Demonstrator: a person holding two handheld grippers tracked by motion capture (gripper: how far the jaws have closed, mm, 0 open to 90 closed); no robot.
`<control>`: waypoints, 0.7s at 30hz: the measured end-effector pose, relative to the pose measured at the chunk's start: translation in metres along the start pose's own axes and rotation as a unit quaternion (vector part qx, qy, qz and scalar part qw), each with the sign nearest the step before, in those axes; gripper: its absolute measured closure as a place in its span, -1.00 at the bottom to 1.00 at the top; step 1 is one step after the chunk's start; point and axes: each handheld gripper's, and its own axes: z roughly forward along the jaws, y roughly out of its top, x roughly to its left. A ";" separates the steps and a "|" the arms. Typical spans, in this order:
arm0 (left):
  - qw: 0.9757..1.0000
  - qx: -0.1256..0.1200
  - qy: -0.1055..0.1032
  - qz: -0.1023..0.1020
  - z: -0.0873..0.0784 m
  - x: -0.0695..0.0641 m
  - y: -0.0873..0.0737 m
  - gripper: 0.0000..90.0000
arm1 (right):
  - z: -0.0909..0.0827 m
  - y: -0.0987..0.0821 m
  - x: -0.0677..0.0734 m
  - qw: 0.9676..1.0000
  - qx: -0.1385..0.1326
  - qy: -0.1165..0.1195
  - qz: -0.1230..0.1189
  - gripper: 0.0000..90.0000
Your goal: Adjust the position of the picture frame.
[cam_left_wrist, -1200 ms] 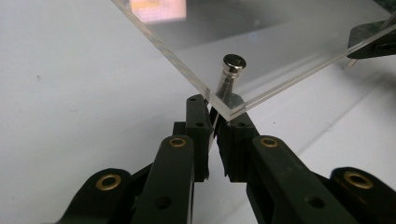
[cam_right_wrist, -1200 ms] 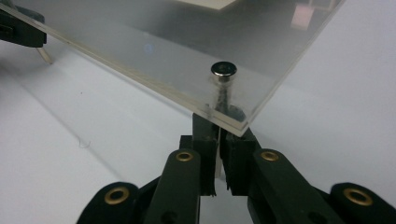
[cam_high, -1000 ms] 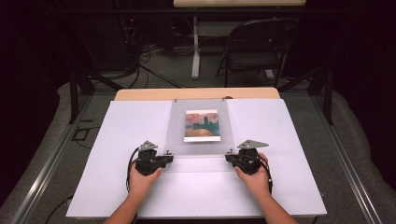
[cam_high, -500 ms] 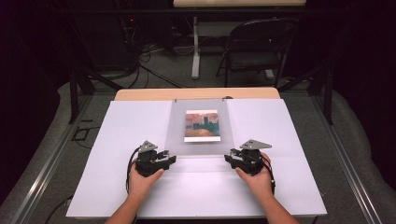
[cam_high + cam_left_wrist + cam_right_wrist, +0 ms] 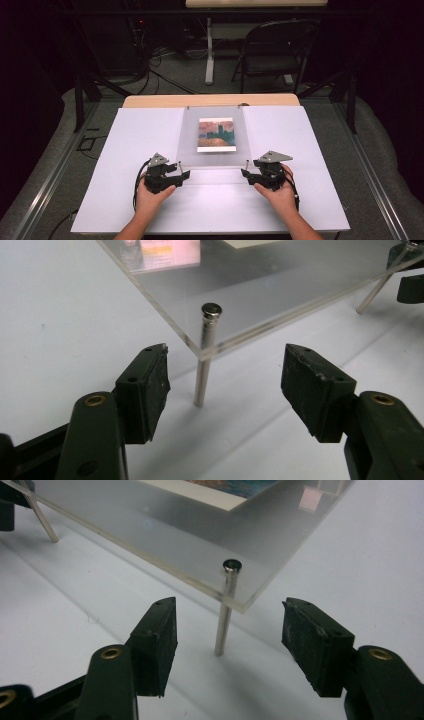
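Observation:
A clear acrylic panel (image 5: 212, 159) stands on thin metal legs over the white table, with a small landscape picture (image 5: 216, 134) under it. My left gripper (image 5: 183, 170) is at the panel's front left corner and my right gripper (image 5: 247, 173) at its front right corner. In the left gripper view the left gripper (image 5: 225, 371) is open around the corner leg (image 5: 205, 365) without touching it. The right gripper (image 5: 229, 626) is open the same way around its leg (image 5: 223, 622). Both pairs of jaws have just been opening.
White sheet (image 5: 125, 150) covers the table, with a wooden edge (image 5: 210, 100) at the back. A folding chair (image 5: 272, 55) and a table leg (image 5: 209, 55) stand on the floor beyond. Cables trail from both grippers.
Both grippers' jaws have spread apart at the panel's front corners. The hands and the panel have stayed in place.

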 end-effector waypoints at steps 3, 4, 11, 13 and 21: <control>1.000 -0.003 0.006 0.013 -0.006 -0.003 0.001 -0.23 | -0.009 -0.003 0.001 1.000 0.004 0.000 -0.003 -0.14; 1.000 -0.005 0.006 0.018 -0.009 -0.003 0.001 -0.23 | -0.012 -0.004 0.001 1.000 0.004 0.001 -0.005 -0.14; 0.999 -0.014 0.009 0.044 -0.023 -0.008 -0.004 -0.24 | -0.035 -0.012 0.002 1.000 -0.005 0.000 -0.004 -0.15; 0.999 -0.019 0.011 0.048 -0.027 -0.008 -0.007 -0.24 | -0.040 -0.015 0.002 1.000 -0.008 0.000 0.000 -0.15; 0.999 -0.025 0.007 0.044 -0.036 -0.010 -0.011 -0.23 | -0.050 -0.013 0.004 1.000 -0.020 -0.007 -0.009 -0.15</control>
